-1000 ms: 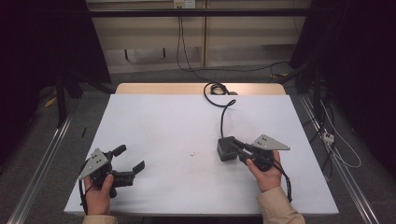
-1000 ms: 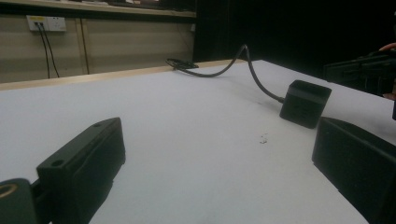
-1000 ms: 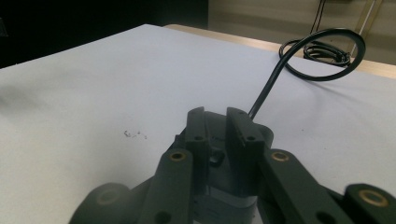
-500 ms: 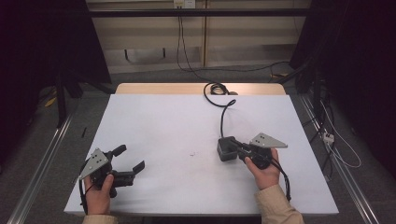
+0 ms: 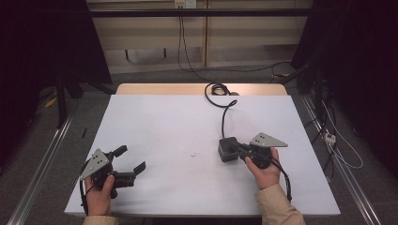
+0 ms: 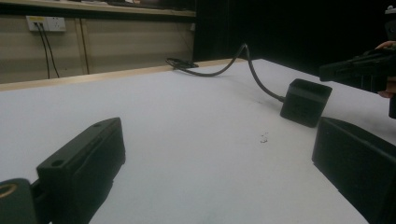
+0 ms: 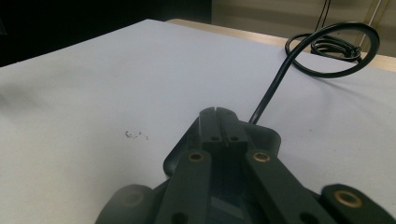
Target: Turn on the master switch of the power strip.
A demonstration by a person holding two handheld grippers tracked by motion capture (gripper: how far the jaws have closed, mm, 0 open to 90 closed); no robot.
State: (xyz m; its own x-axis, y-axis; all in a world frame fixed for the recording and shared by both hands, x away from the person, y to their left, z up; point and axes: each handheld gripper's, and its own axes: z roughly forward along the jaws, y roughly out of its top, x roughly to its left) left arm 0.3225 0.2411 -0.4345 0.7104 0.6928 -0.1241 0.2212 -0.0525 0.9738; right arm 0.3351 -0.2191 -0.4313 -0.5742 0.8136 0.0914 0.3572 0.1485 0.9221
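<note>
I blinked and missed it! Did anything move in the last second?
Hardly anything. The right gripper and its hand slid a touch nearer the person, jaws closed at the black box. The box, its cable and the open left gripper stayed put.

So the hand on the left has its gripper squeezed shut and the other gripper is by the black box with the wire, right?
Not quite. The left gripper is open, its jaws spread wide apart with nothing between them, as the left gripper view shows. The rest is right: the right gripper is at the black box with the wire.
</note>
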